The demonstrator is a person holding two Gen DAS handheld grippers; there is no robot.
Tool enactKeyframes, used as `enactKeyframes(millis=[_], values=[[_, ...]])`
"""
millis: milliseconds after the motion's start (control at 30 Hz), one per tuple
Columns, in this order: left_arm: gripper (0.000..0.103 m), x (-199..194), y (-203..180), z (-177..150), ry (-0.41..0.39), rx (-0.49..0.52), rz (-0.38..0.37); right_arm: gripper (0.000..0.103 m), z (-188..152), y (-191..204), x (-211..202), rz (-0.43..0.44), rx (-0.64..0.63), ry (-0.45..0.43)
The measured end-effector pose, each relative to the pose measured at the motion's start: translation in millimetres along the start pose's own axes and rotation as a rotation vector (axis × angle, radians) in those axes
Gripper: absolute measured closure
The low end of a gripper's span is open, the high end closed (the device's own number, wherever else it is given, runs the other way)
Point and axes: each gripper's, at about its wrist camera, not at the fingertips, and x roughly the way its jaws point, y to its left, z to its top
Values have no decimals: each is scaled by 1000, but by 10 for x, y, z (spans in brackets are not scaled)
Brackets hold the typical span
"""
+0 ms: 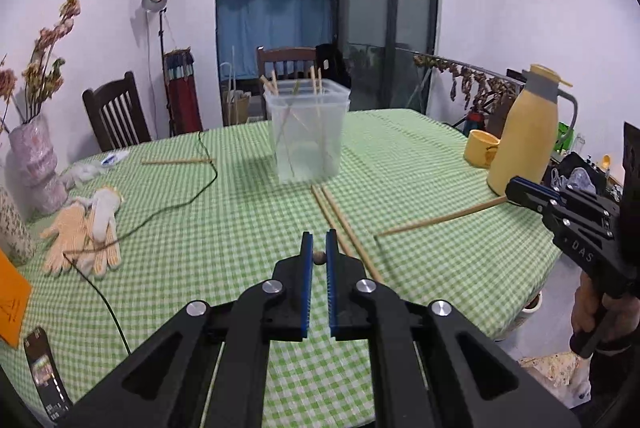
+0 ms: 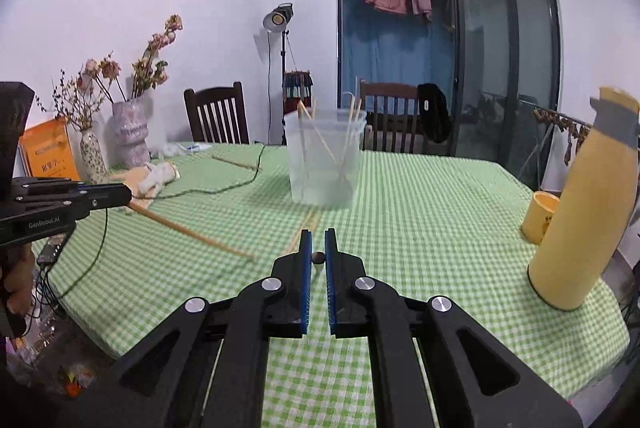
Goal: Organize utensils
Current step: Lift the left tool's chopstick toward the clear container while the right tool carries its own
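A clear plastic container (image 1: 306, 144) (image 2: 326, 164) stands mid-table with several chopsticks upright in it. My left gripper (image 1: 319, 234) (image 2: 128, 197) hangs above the table, shut on a wooden chopstick (image 2: 192, 231) that shows end-on between its pads in the left wrist view. My right gripper (image 2: 319, 231) (image 1: 510, 188) is also raised and shut on another chopstick (image 1: 436, 218). Two loose chopsticks (image 1: 340, 224) lie side by side in front of the container. One more chopstick (image 1: 176, 161) (image 2: 234, 162) rests at the far left.
The green checked tablecloth (image 1: 420, 156) also bears a yellow thermos (image 1: 524, 136) (image 2: 580, 216), a yellow cup (image 1: 480, 148), work gloves (image 1: 86, 232), vases with dried flowers (image 1: 34, 164), a dark cord (image 1: 168, 208) and a phone (image 1: 44, 376). Wooden chairs stand behind.
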Motion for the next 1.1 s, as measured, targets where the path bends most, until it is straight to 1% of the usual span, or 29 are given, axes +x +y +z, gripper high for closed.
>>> enactKeyframes(millis=[167, 233, 333, 433, 533, 700, 800, 867, 933, 1000, 1100], values=[[99, 4, 72, 149, 18, -21, -43, 96, 206, -43, -45, 1, 5, -10], [99, -6, 90, 211, 15, -27, -48, 96, 274, -73, -43, 13, 17, -8], [99, -6, 74, 342, -1, -3, -54, 96, 372, -86, -4, 30, 8, 1], [99, 92, 68, 469, -1, 30, -45, 96, 457, -89, 102, 42, -12, 11], [99, 201, 44, 599, -5, 50, -58, 96, 522, -123, 222, 52, 0, 22], [99, 397, 79, 811, 5, 41, -76, 96, 645, -162, 367, 87, 0, 58], [99, 525, 136, 941, 25, 44, -104, 96, 760, -207, 516, 125, -9, 99], [99, 625, 207, 1024, 43, 47, -118, 96, 831, -242, 638, 146, -20, 141], [99, 737, 279, 1098, 87, 42, -148, 96, 907, -269, 758, 167, -31, 180], [99, 820, 342, 1155, 119, 38, -161, 96, 966, -295, 846, 185, -26, 208], [99, 947, 410, 1254, 147, 51, -177, 96, 1039, -299, 1005, 192, -27, 242]])
